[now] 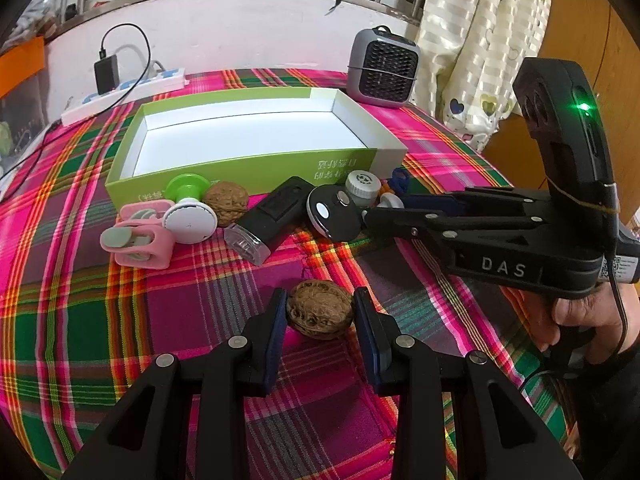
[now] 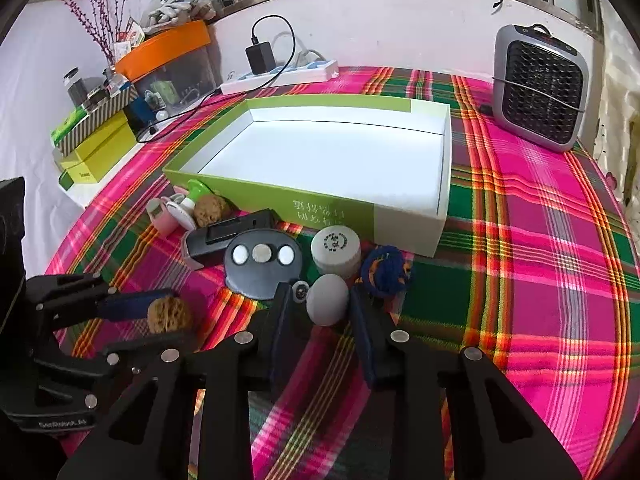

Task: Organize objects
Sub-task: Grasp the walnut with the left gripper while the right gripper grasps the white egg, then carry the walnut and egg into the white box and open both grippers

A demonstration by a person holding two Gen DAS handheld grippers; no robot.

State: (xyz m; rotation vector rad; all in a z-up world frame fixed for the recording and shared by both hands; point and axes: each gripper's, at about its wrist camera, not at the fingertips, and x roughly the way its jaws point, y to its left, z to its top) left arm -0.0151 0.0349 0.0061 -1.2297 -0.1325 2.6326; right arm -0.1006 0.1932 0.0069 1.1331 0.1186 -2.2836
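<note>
My left claw (image 1: 320, 312) grips a walnut (image 1: 320, 309); my right claw (image 2: 320, 306) pinches a white egg-shaped ball (image 2: 327, 305) before the green box (image 2: 280, 196).

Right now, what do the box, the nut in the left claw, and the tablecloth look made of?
Box: cardboard, matte; thin folded walls, printed green outside, white inside.
Nut: a walnut's woody shell, dull, wrinkled brown.
Tablecloth: likely woven fabric, plaid.

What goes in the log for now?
left claw: shut on walnut | right claw: around egg | box: empty
</note>
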